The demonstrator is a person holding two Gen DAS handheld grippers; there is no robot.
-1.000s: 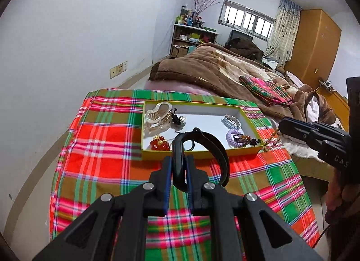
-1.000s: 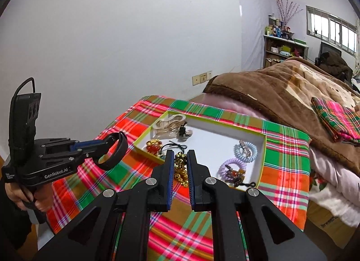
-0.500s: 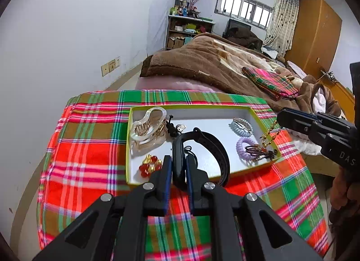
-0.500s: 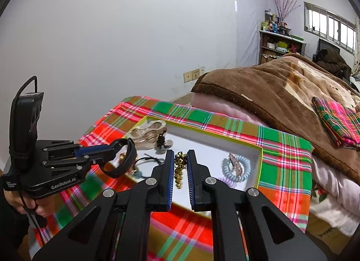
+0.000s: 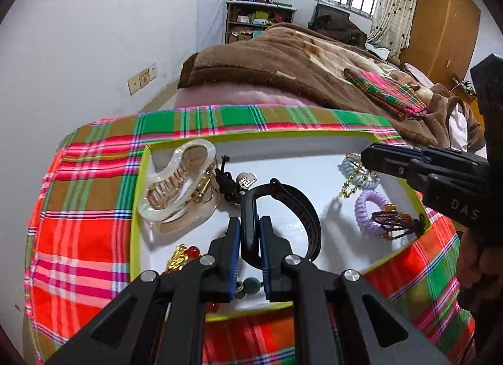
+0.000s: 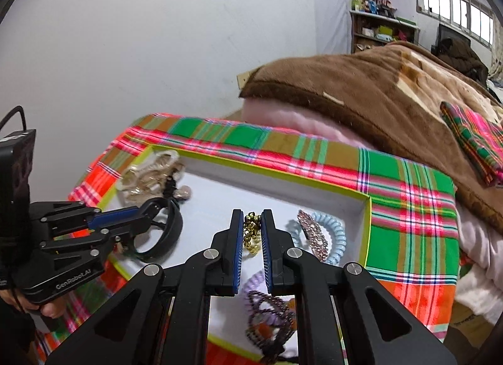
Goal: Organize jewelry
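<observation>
A shallow white tray with a yellow-green rim [image 5: 138, 207] [image 6: 366, 223] lies on a plaid cloth. My left gripper [image 5: 250, 236] is shut on a black wristband [image 5: 301, 210] and holds it over the tray's middle; it also shows in the right wrist view [image 6: 169, 226]. My right gripper [image 6: 252, 229] is shut on a gold bead chain [image 6: 251, 233] that hangs over the tray's right part [image 5: 352, 181]. In the tray lie a clear hair claw [image 5: 179, 188], a blue coil tie [image 6: 333, 233], a purple coil tie [image 5: 371, 207] and red beads [image 5: 191, 251].
The plaid cloth [image 5: 88, 223] covers a small table. A bed with a brown blanket [image 5: 283, 63] stands right behind it. A white wall [image 5: 78, 34] is at the left. A folded plaid cloth [image 5: 386, 91] lies on the bed.
Both grippers have moved forward and down, from in front of the tray to over it, each still holding its piece.
</observation>
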